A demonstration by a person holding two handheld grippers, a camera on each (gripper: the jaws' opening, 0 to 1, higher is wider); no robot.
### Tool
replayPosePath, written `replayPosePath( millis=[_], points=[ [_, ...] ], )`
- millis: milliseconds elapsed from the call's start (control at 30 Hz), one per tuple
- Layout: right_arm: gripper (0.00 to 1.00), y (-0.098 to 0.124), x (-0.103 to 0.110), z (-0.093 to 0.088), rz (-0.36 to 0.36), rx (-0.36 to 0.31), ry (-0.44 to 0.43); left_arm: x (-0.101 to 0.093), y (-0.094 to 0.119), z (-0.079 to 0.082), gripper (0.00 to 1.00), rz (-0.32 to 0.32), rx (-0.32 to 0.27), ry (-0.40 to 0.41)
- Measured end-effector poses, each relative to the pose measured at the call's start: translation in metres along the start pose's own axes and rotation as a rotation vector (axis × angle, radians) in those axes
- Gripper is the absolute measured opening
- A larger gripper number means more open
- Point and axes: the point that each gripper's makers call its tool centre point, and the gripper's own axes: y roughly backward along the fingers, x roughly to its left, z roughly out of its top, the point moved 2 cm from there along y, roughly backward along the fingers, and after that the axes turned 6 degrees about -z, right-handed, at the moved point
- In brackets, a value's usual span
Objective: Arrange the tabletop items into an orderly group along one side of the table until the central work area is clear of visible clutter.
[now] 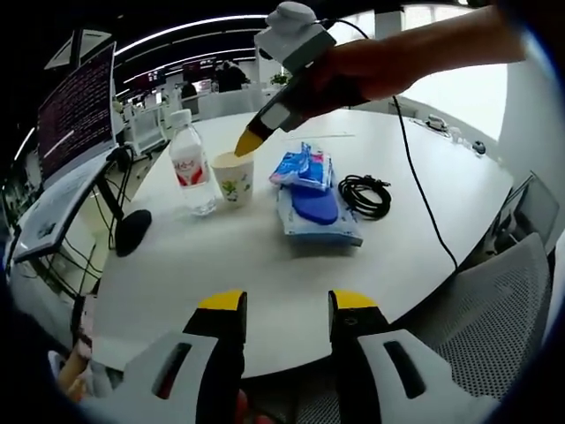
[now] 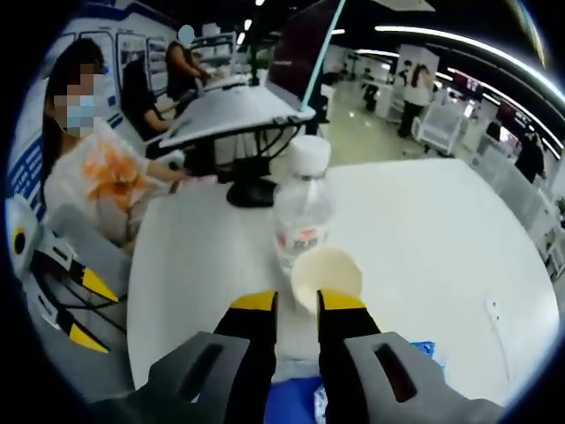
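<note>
Tabletop items sit grouped on the white table (image 1: 265,265): a paper cup (image 1: 233,176) just beside a water bottle (image 1: 191,170), with blue wipe packs (image 1: 311,199) and a coiled black cable (image 1: 365,194) to their right in the left gripper view. That view also shows the right gripper (image 1: 250,141) reaching the cup's rim. The right gripper view looks down into the cup (image 2: 326,276), its jaws narrowly apart, holding nothing. The left gripper (image 1: 287,305) hangs back at the table edge, jaws apart and empty.
</note>
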Motion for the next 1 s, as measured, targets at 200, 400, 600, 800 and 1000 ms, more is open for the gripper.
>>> replayPosePath(
  millis=[200, 400, 600, 800, 1000],
  points=[
    [0.15, 0.013, -0.003, -0.012, -0.022, -0.025, -0.064, -0.001, -0.001, -0.003, 0.35, -0.002, 0.014, 0.001],
    [0.15, 0.028, -0.007, -0.027, -0.050, -0.040, -0.113, -0.002, -0.002, -0.004, 0.35, -0.006, 0.027, -0.008],
    [0.15, 0.044, -0.018, -0.045, -0.090, -0.060, -0.204, 0.001, -0.003, -0.007, 0.35, -0.001, 0.035, 0.018],
    [0.15, 0.061, -0.025, -0.079, -0.122, -0.038, -0.264, 0.000, -0.004, -0.007, 0.35, 0.001, 0.045, 0.006],
    [0.15, 0.078, -0.032, -0.113, -0.161, -0.022, -0.339, 0.000, -0.004, -0.008, 0.35, 0.002, 0.052, 0.007]
  ],
)
